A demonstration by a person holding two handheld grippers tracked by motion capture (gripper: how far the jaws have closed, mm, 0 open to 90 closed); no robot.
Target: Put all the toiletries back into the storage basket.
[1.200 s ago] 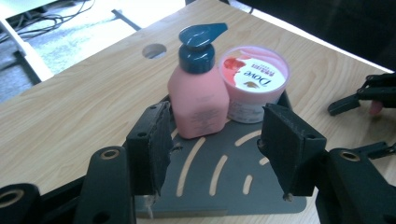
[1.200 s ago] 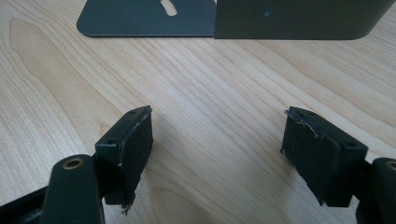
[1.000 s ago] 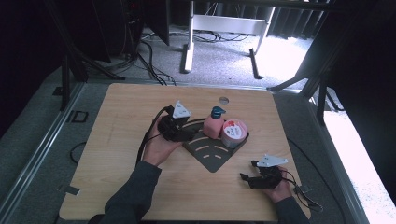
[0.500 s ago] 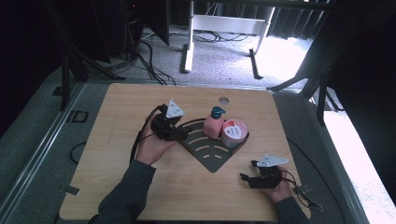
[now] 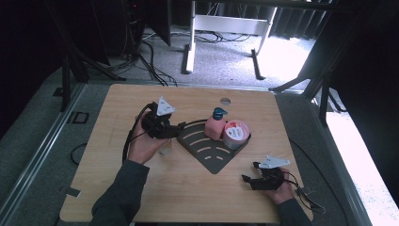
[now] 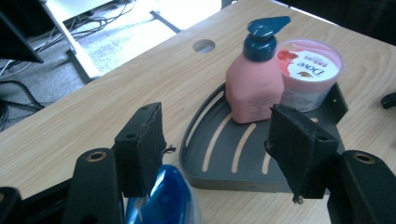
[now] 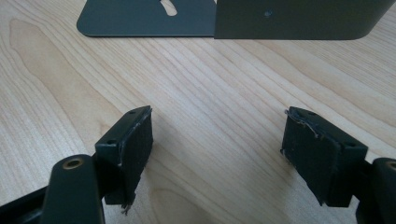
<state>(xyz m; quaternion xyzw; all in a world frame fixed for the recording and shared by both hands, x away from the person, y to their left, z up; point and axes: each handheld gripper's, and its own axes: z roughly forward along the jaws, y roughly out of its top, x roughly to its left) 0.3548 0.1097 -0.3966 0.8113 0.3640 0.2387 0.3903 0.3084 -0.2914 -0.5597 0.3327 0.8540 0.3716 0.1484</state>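
Surface: pale wooden table [image 5: 117, 188] on a grey carpeted floor, dark room behind.
Landmark: dark quarter-round tray [image 6: 219, 158] at mid-table, slotted floor bare on its near side.
Already in tray: pink pump bottle [image 6: 254, 79] upright at the back corner, touching a lidded tub [image 6: 308, 70] just beside it.
Thing to pick: small blue-topped item [image 6: 163, 200], on the wood just outside the tray's curved rim, on the person's left.
Left gripper [image 6: 217, 135]: jaws spread wide and empty, aimed across the tray at the bottle; blue item low under the left jaw, not between the pads.
Right gripper [image 7: 219, 126]: released, nothing between the jaws, low over bare wood off the tray's near right side, well apart from the blue item.
Step in hand, as judged: getting the left jaws around the blue item for a move into the tray.
Doing it well: draw back from the rim and tip down until the blue top sits centred between both pads; close on the body below the top, not on the slippery dome.
Placing: aim for the bare slotted floor in front of the bottle, set down upright, let go only once settled.
Risks: pad nudging the item over on the approach; knocking the bottle on the way in.
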